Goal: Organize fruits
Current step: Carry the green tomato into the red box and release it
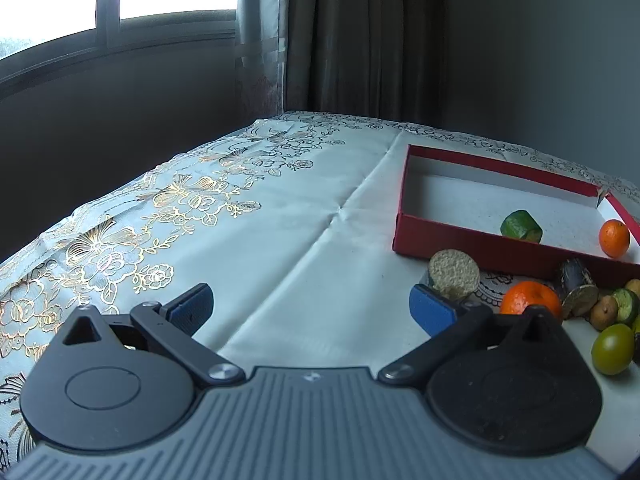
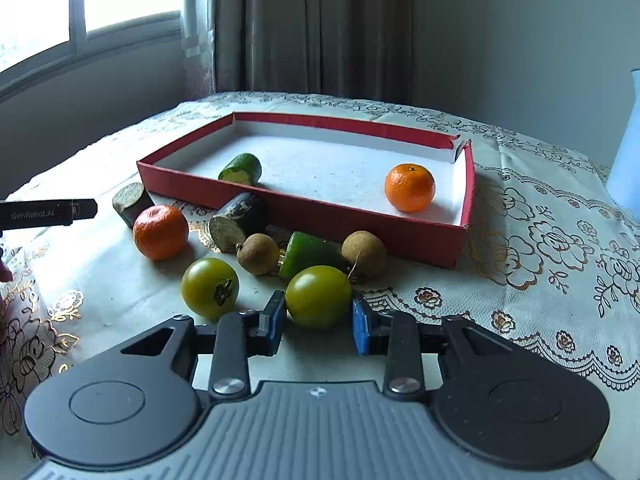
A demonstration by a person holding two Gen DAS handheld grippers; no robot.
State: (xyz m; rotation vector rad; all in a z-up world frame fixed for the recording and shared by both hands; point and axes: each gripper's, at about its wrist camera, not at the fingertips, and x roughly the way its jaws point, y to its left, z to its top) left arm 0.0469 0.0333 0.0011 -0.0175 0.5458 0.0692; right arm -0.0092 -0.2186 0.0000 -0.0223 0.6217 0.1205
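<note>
A shallow red box (image 2: 304, 210) (image 1: 472, 246) holds a green cucumber piece (image 2: 241, 169) (image 1: 521, 225) and a tangerine (image 2: 409, 187) (image 1: 614, 238). In front of it lie another tangerine (image 2: 161, 232) (image 1: 530, 298), two green tomatoes (image 2: 209, 288) (image 2: 318, 297), two brown longans (image 2: 258, 253) (image 2: 364, 254), a green piece (image 2: 308, 253) and two dark stalk pieces (image 2: 240, 220) (image 2: 132, 200). My right gripper (image 2: 319, 322) has its pads on both sides of the nearer green tomato, closed on it. My left gripper (image 1: 312, 308) is open and empty, left of the fruit.
A floral cloth (image 1: 248, 240) covers the table, which drops off at the left edge (image 1: 80, 208). A window and curtain stand behind. A pale blue object (image 2: 626, 152) stands at the far right. The left gripper's side (image 2: 48, 213) shows in the right wrist view.
</note>
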